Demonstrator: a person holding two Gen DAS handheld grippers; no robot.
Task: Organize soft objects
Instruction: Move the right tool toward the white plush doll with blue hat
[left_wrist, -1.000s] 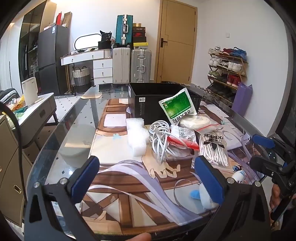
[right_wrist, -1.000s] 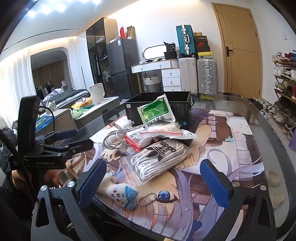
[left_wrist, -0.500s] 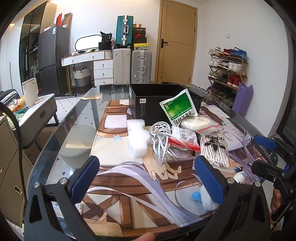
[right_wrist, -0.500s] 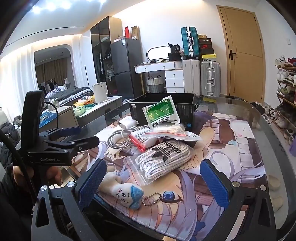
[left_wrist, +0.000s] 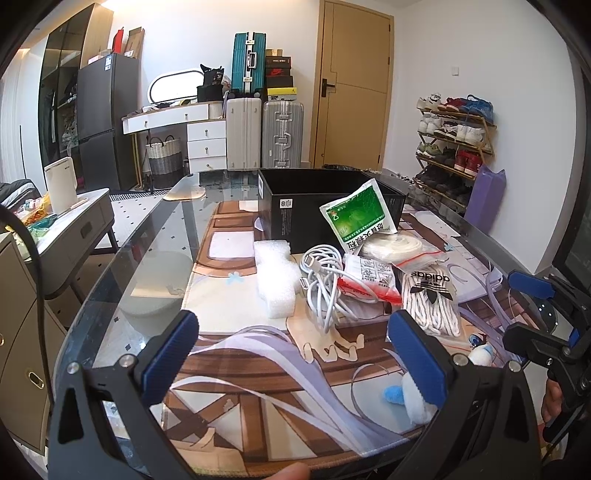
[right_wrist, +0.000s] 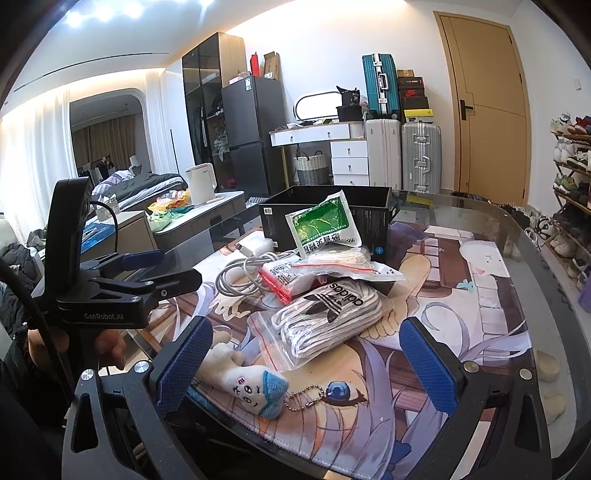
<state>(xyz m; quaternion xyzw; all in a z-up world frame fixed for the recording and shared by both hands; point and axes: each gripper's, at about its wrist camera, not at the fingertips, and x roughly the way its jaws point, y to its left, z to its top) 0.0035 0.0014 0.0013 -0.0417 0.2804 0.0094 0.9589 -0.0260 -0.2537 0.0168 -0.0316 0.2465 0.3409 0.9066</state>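
Just ahead of the right gripper (right_wrist: 306, 369), jaws gaping empty, a white-and-blue plush keychain (right_wrist: 245, 382) is lying, seemingly crosswise; the left gripper (left_wrist: 291, 354) is gaping empty too, farther off.

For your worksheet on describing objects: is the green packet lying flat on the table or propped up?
Propped up. The green packet stands tilted, leaning against the front wall of the black box, its lower edge among the bagged items.

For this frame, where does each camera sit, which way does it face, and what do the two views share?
Left wrist: on the left gripper, near the table's edge, facing the black box and door; open blue pads, a fingertip below, the right gripper at right.
Right wrist: on the right gripper, facing the same box; the left gripper and holding hand at left.
Shared: adidas laces bag, green packet, plush keychain.
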